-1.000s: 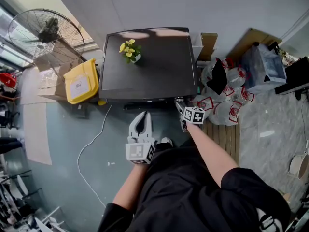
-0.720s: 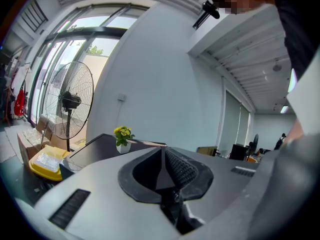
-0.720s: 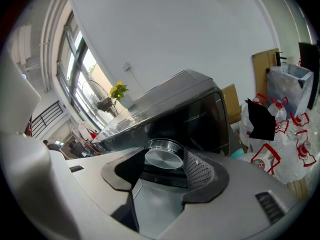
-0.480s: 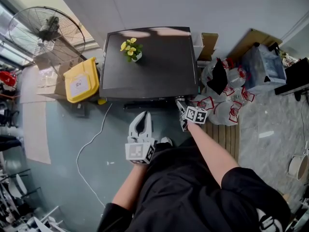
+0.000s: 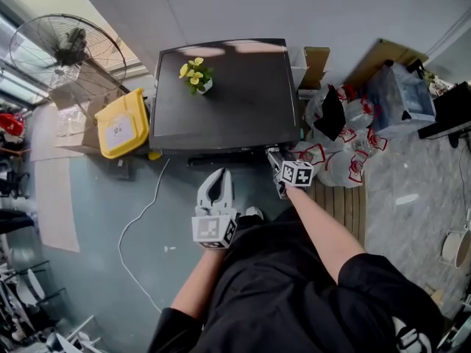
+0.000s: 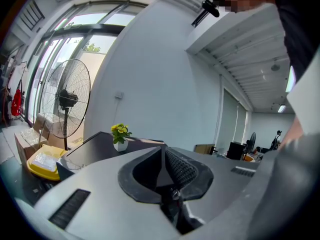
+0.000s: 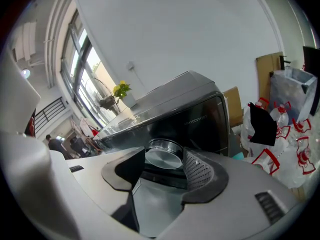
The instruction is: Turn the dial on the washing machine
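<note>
So the washing machine sits dead ahead at 12 o'clock in the head view, a dark glossy top up against the wall, and the dial is a round silver knob on its front panel, toward the 3 o'clock end of that panel. The right gripper is pushed up against that spot. In the right gripper view the knob sits squarely between its two black pads, one pad at its 9 o'clock edge and the other at its 3 o'clock edge, tight against it, so as far as I can tell it's clamped on the dial. The left gripper hangs in front of the machine at roughly 7 o'clock from the right one and well clear of the panel. Its jaws are pinched down to a narrow slit with nothing in them. Other stuff: a little flower pot with yellow blooms stands at the 10 o'clock corner of the machine top, and a big pedestal fan is off at 10 o'clock. A yellow bin sits right beside the machine at 9 o'clock, a heap of plastic bags lies at 3 o'clock, and there's a wooden pallet just below them. A white cable snakes over the floor at 8 o'clock.
</note>
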A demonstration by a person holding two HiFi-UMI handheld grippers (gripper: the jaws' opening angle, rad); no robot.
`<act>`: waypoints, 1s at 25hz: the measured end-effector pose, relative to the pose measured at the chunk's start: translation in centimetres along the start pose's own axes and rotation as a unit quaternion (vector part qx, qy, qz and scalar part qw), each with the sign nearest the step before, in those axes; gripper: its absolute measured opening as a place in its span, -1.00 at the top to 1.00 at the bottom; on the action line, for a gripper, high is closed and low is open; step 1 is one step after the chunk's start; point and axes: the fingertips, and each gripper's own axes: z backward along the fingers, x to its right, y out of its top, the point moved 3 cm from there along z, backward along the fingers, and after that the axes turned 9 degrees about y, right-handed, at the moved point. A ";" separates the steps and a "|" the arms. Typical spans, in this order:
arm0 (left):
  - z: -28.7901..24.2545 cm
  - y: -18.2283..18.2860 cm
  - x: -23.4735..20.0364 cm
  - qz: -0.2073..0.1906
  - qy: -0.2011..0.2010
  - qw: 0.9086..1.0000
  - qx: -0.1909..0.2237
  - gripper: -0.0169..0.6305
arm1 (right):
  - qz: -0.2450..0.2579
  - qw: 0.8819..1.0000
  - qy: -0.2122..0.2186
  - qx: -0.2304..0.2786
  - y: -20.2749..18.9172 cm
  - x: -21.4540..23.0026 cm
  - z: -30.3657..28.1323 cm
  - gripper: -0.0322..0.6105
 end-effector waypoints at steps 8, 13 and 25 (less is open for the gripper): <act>-0.2 -0.2 0.2 0.008 -0.003 1.000 0.001 0.88 | 0.048 0.999 0.000 -0.018 -0.1 -0.5 1.7 0.18; -0.4 0.0 0.1 0.024 -0.003 1.000 0.006 0.88 | 0.082 0.996 0.001 -0.035 0.0 -1.2 3.0 0.18; -0.7 -0.2 1.9 0.045 -0.016 0.999 0.007 0.88 | 0.107 0.994 0.017 0.006 5.2 -5.5 9.4 0.30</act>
